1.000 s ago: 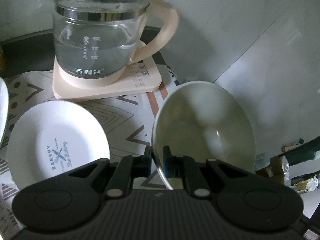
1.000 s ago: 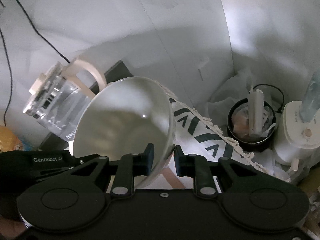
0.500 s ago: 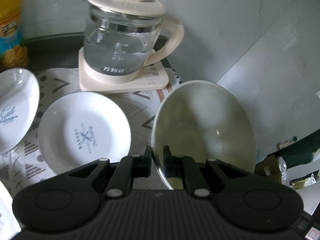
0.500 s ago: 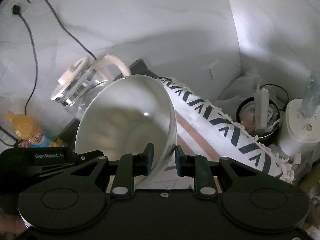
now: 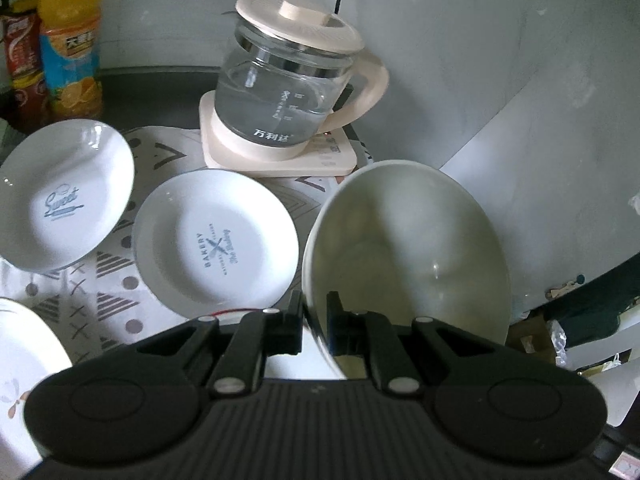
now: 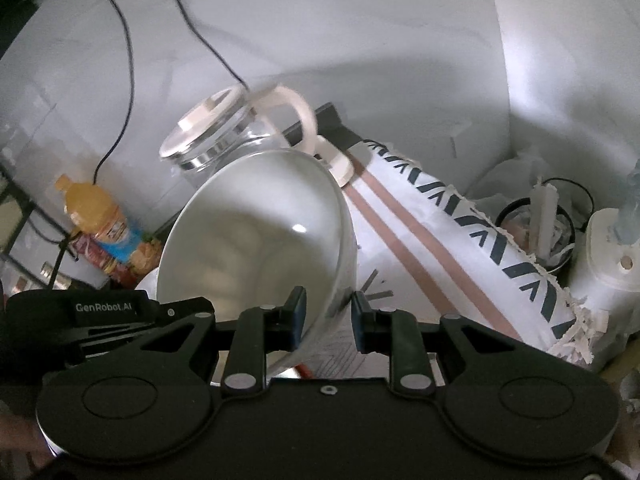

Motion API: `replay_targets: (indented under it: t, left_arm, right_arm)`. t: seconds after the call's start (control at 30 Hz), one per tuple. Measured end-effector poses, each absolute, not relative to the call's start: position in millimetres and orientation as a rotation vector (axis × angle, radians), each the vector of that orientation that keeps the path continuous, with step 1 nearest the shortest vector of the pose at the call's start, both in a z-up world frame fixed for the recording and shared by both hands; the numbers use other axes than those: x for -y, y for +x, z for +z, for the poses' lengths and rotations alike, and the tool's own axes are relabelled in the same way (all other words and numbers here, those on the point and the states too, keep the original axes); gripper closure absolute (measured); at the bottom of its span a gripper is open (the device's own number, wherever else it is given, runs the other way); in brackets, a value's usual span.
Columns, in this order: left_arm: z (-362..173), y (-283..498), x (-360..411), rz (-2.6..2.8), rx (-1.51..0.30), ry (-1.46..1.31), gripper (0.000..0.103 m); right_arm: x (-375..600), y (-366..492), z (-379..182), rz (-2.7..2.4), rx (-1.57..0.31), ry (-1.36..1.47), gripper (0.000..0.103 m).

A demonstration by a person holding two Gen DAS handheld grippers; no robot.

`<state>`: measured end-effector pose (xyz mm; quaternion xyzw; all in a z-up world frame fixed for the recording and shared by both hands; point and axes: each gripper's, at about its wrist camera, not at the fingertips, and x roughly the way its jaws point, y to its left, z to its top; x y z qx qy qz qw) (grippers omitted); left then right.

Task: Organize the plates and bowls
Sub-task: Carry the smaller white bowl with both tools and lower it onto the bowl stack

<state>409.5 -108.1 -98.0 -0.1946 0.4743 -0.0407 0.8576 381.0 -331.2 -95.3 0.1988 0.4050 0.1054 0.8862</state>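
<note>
Left wrist: gripper (image 5: 315, 322) seemingly clamps bowl (image 5: 408, 248) rim.

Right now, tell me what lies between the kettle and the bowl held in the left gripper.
In the left wrist view, only patterned tablecloth lies between the kettle on its beige base and the bowl; no dish sits there.

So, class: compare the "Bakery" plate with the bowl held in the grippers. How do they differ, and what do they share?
The Bakery plate is shallow; the bowl is deep. The plate lies flat on the patterned cloth; the bowl is tilted on edge, its rim pinched by the left gripper and right gripper. The plate carries printed lettering; the bowl's inside is plain. Both are white, round and empty.
</note>
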Motion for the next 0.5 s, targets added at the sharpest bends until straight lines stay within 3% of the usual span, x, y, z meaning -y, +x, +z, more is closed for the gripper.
replay_targets:
  t: [0.5]
  left_arm:
    - [-110.9, 356.0, 72.3, -0.068, -1.058, -0.455, 0.093]
  right_arm:
    - [299.5, 344.7, -86.3, 0.295, -0.878, 0.336, 0.078]
